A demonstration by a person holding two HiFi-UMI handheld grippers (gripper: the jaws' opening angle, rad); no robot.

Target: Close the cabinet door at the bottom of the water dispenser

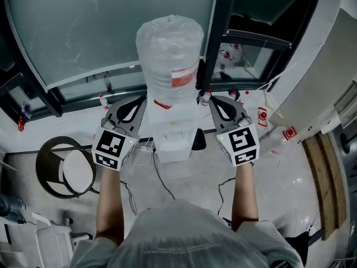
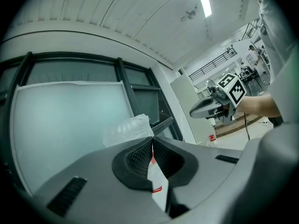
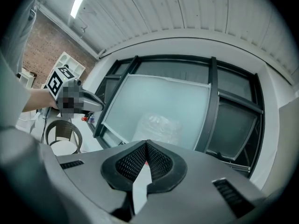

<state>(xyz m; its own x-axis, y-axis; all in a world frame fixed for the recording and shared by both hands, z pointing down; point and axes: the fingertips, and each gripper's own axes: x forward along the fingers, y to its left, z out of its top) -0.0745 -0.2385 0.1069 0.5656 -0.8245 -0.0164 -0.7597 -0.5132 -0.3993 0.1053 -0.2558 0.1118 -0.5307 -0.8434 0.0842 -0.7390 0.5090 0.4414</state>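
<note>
Head view: the water dispenser (image 1: 175, 144) stands at 12 o'clock, its cabinet door hidden; the left tool (image 1: 138, 101) at 9 and the right tool (image 1: 217, 100) at 3 flank it, jaws pressed together, empty.

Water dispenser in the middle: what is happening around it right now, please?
A person stands facing the water dispenser, which carries a plastic-wrapped bottle on top, and holds a gripper in each hand. The left gripper and the right gripper are raised in the air on either side of the dispenser. Both have their jaws together and hold nothing. The cabinet door at the bottom cannot be made out from above, so nothing shows it being handled yet.
</note>
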